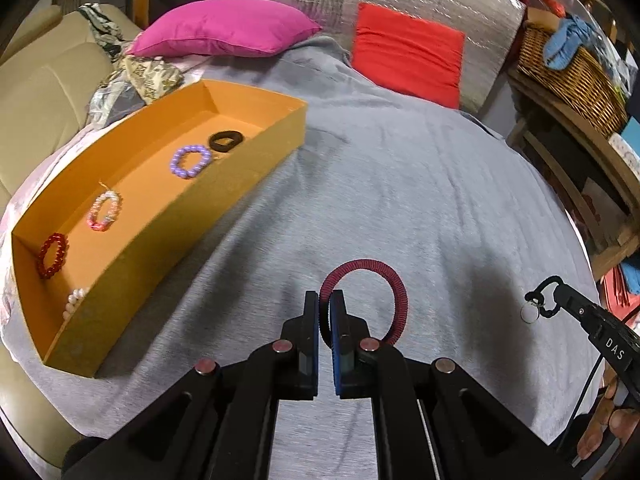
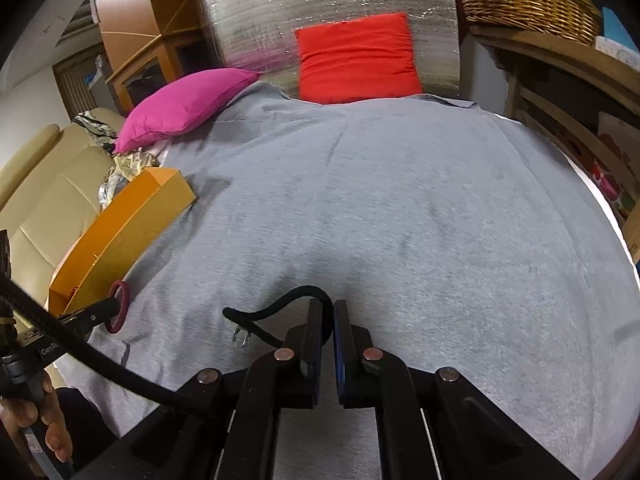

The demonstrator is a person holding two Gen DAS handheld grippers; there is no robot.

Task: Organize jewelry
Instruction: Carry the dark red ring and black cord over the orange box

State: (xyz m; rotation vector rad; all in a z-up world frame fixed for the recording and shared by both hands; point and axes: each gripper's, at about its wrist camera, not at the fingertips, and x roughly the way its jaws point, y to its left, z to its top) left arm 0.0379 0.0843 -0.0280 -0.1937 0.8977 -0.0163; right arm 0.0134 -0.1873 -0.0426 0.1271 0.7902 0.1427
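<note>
A grey blanket (image 1: 400,184) is spread over the whole working surface, and at its left edge a long orange box (image 1: 208,196) is set at a slant, open side up. No loose jewelry can be made out on the cloth itself in either view; whatever is not yet boxed is held in the grippers.

Inside the box five pieces are already laid in a row along the floor: a black ring-shaped band (image 1: 226,141) at the far end, then a purple bead bracelet (image 1: 191,161), a pink bead bracelet (image 1: 104,212), a red bead bracelet (image 1: 52,255), and at the near end a white pearl piece (image 1: 75,301), only partly seen behind the box wall. They are kept apart from one another — the sorting is judged to be well advanced.

Two pieces are left. A dark red corded bangle (image 1: 370,292) is pinched by its left side between the pads of the left gripper (image 1: 325,312), jaws pressed together on the cord, just above the blanket and to the right of the box. A black cord bracelet (image 2: 276,308) with a small clear charm (image 2: 241,336) hanging from it is gripped by the right gripper (image 2: 327,320), jaws closed on one end of the loop, well to the right of the box.

Both held pieces are judged as yet undelivered — the box is the likely place for them, and free floor is seen between the bracelets.
</note>
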